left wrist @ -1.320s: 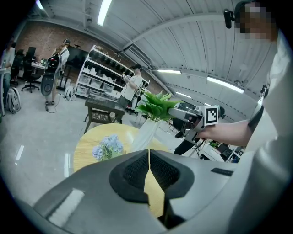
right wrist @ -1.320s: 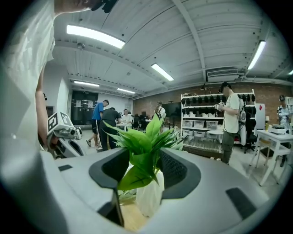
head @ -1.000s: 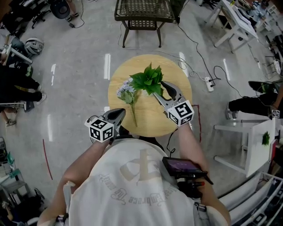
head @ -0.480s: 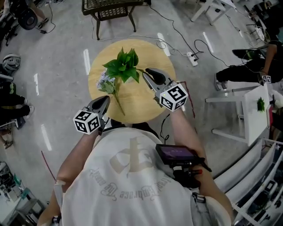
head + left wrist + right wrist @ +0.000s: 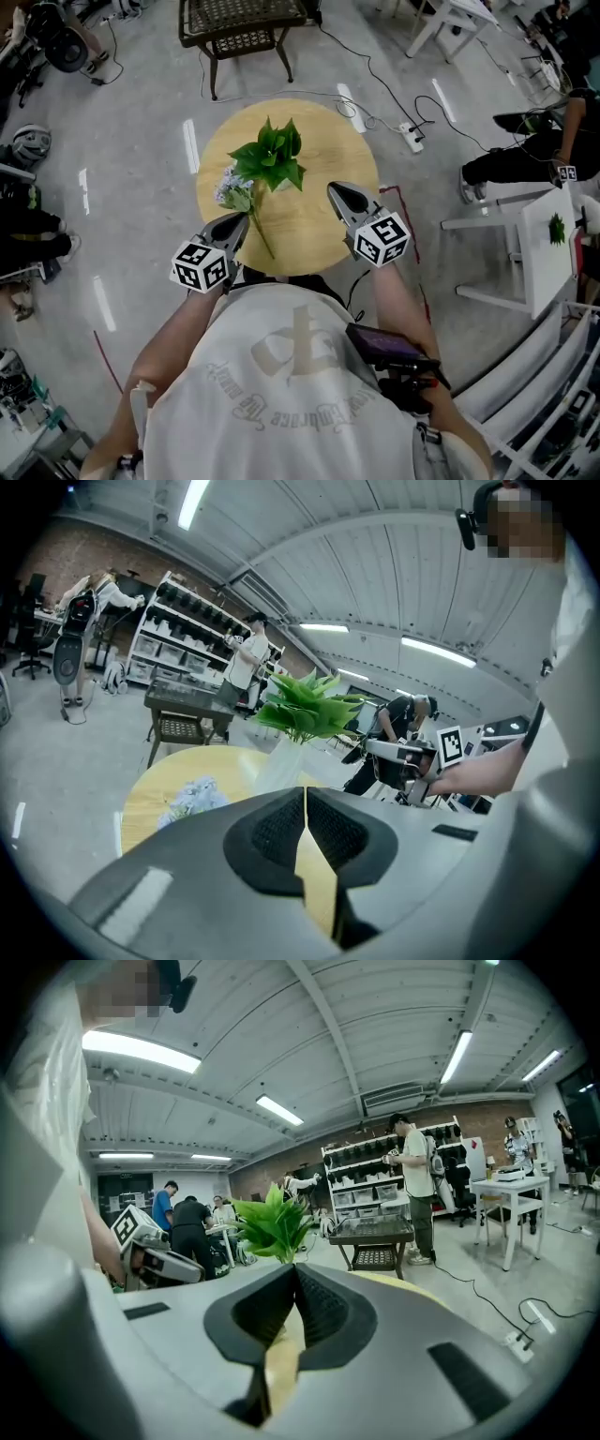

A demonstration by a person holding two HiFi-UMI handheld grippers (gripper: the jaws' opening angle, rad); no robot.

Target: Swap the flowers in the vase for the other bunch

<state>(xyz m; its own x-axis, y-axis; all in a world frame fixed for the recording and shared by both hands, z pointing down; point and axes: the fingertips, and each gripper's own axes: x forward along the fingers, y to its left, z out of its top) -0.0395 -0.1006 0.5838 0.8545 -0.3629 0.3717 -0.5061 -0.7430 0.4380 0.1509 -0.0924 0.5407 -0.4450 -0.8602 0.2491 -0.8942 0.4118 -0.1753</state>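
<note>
While the lilac bunch lay ready beside the leaf-filled vase, left gripper and right gripper hung empty and pressed together, the right's jaws just closed.

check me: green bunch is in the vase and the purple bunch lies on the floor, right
Not quite. The green bunch is in the vase, but the purple bunch lies on the table beside the vase, not on the floor. The head view shows it.

Bright, even light from ceiling strips; glare streaks on floor; fisheye warp and dark corners in gripper views.
</note>
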